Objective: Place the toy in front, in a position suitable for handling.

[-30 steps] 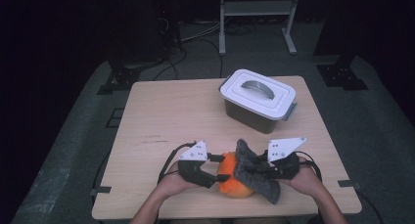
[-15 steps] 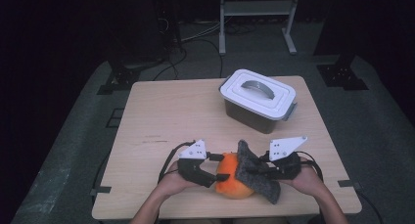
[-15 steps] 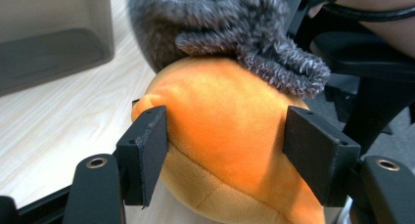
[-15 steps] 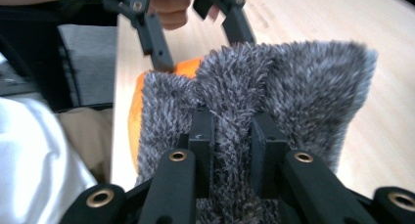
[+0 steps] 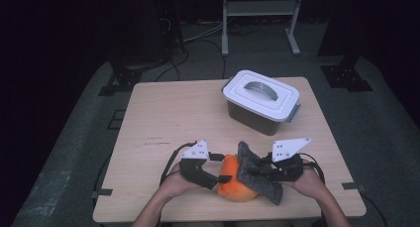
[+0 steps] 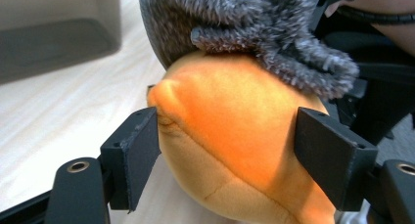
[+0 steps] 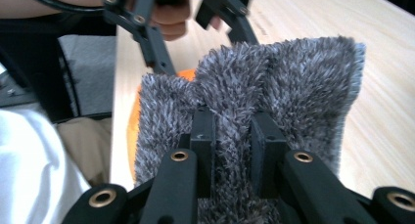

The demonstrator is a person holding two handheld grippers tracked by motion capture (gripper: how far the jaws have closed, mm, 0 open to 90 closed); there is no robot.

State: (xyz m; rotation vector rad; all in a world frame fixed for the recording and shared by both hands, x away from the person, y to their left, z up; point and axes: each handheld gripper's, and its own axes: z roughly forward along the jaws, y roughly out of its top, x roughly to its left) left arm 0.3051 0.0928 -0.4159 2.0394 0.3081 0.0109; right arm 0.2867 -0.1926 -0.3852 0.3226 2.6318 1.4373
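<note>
One box (image 5: 261, 102) with a white lid on sits far back on the table (image 5: 168, 113). Near the front edge, the left gripper (image 6: 225, 150) is wide around the orange plush toy (image 5: 234, 183). The right gripper (image 7: 234, 136) pinches the fuzzy grey cloth (image 7: 274, 82) lying over it.

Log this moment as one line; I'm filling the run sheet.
left gripper: straddling orange plush | right gripper: shut on grey cloth | lidded box: closed

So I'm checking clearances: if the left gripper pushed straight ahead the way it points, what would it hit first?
The orange plush toy. It already sits between the left gripper's open jaws, so the toy's body comes first, with the grey fuzzy cloth draped over its top just beyond.
</note>
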